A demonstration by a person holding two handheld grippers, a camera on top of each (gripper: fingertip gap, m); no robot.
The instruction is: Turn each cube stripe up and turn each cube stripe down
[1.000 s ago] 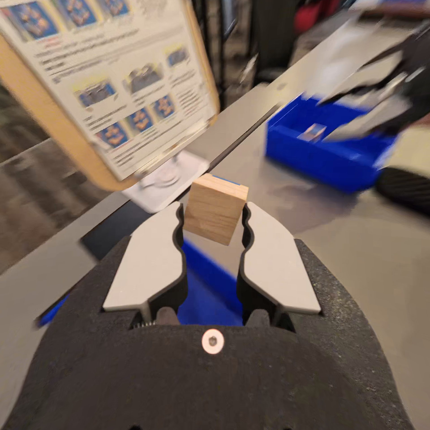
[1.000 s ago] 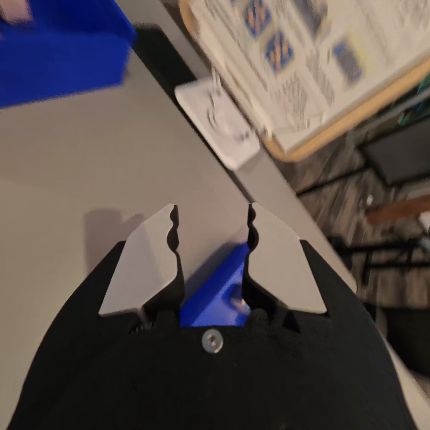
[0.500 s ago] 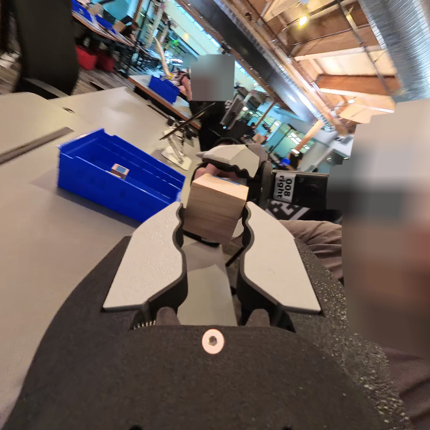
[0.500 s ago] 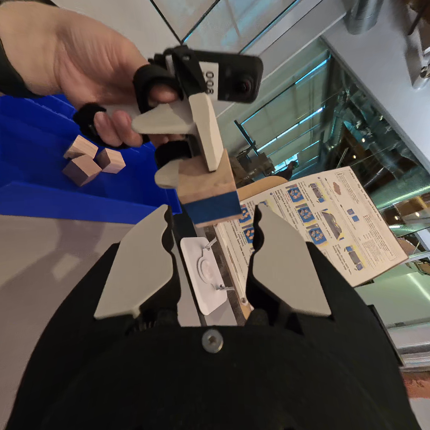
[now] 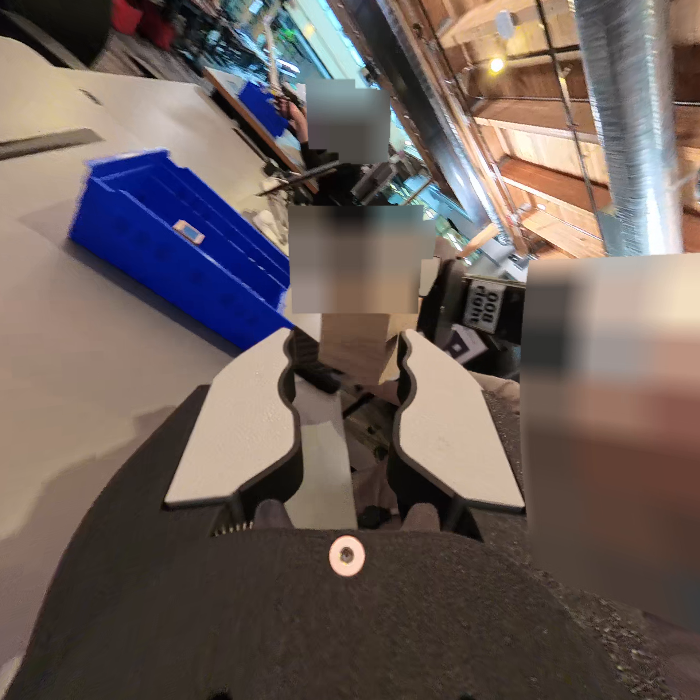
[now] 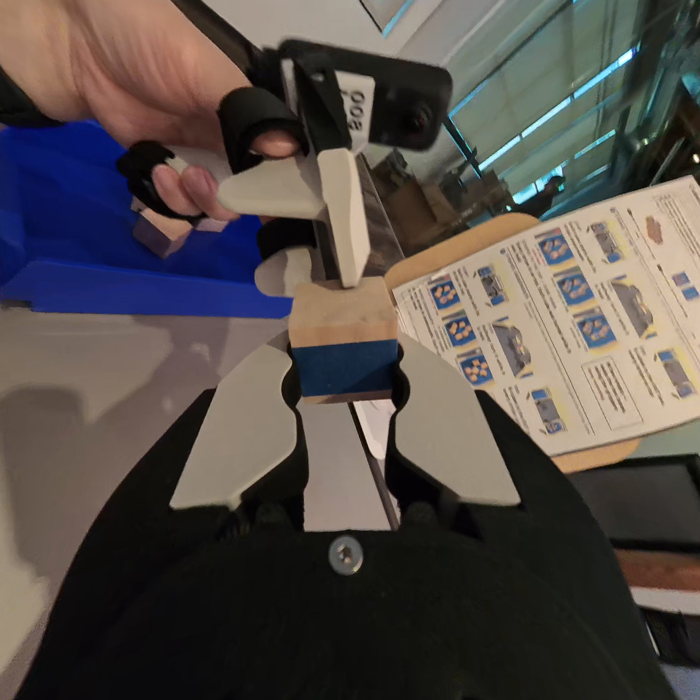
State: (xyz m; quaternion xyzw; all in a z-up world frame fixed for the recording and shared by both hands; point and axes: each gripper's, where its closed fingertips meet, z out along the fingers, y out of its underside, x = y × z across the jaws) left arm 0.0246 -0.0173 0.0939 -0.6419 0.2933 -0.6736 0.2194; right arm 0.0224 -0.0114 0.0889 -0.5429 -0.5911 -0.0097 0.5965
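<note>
Right hand-held gripper [image 6: 344, 360]: pinching the cube [image 6: 342, 341], one grey fingertip against each side at the level of the blue stripe.
Cube: held in the air above the worktop [image 6: 113, 360], between the two grippers; the blue stripe faces the right wrist camera, with bare wood above it.
Left hand-held gripper [image 5: 342, 344]: the cube sits out at its fingertips, with a gap showing beside one finger. I cannot tell whether it grips. From the right wrist view, one of its fingers rests on the cube's top edge.
Hand [image 6: 113, 75]: wrapped around the left gripper's handle.
Near blue bin [image 6: 113, 284]: on the worktop behind the hand, with wooden cubes [image 6: 163, 238] inside.
Far blue bin [image 5: 170, 265]: on the worktop, holding one cube [image 5: 188, 231].
Instruction sheet [image 6: 549, 322]: on a wooden board, to the right of the held cube.
</note>
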